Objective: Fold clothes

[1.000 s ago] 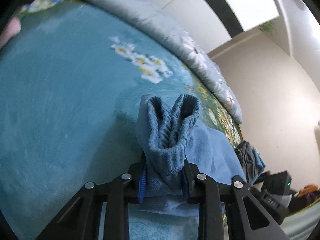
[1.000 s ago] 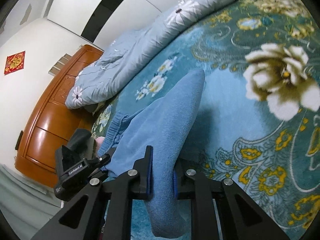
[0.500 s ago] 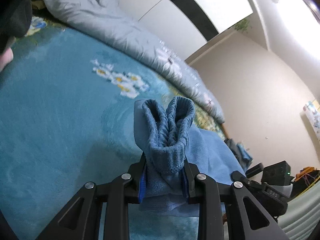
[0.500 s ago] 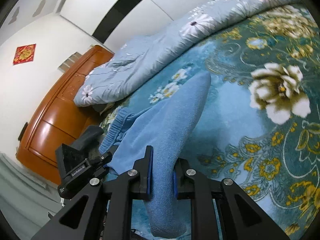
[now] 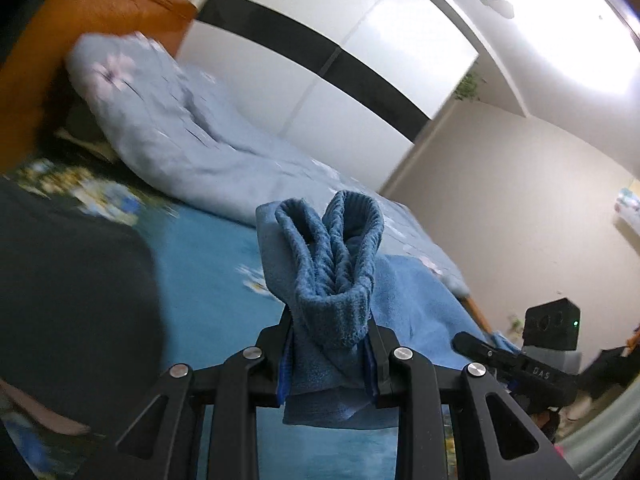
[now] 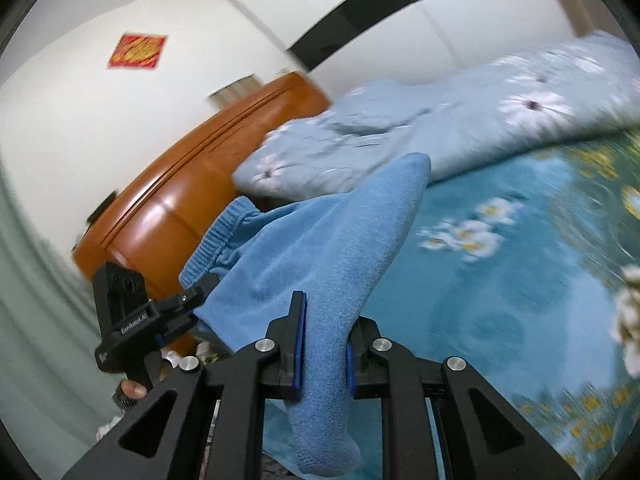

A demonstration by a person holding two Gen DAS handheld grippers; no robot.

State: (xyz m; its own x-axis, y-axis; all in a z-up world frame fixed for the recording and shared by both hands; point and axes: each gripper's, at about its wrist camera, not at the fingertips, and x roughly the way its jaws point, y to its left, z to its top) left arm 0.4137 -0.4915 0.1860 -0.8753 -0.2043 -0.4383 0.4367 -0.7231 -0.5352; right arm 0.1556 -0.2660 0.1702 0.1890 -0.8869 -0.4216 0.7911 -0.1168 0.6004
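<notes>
A blue fleece garment hangs between my two grippers above the bed. My left gripper (image 5: 329, 354) is shut on its ribbed waistband (image 5: 332, 264), which bunches up between the jaws. My right gripper (image 6: 323, 354) is shut on a smooth fold of the same garment (image 6: 352, 248); its tip points up and a flap droops below the jaws. In the right wrist view the left gripper (image 6: 168, 312) shows at the left, holding the ribbed edge (image 6: 218, 236). In the left wrist view the right gripper (image 5: 516, 364) shows at the right.
The bed has a teal flowered cover (image 6: 500, 288) and a light-blue flowered quilt (image 5: 180, 140) along its far side. An orange wooden headboard (image 6: 168, 200) stands behind. A dark blurred shape (image 5: 72, 300) fills the left of the left wrist view.
Both grippers have lifted and tilted upward with the garment; the views now show more wall and headboard and less bed. Both grips are unchanged.
</notes>
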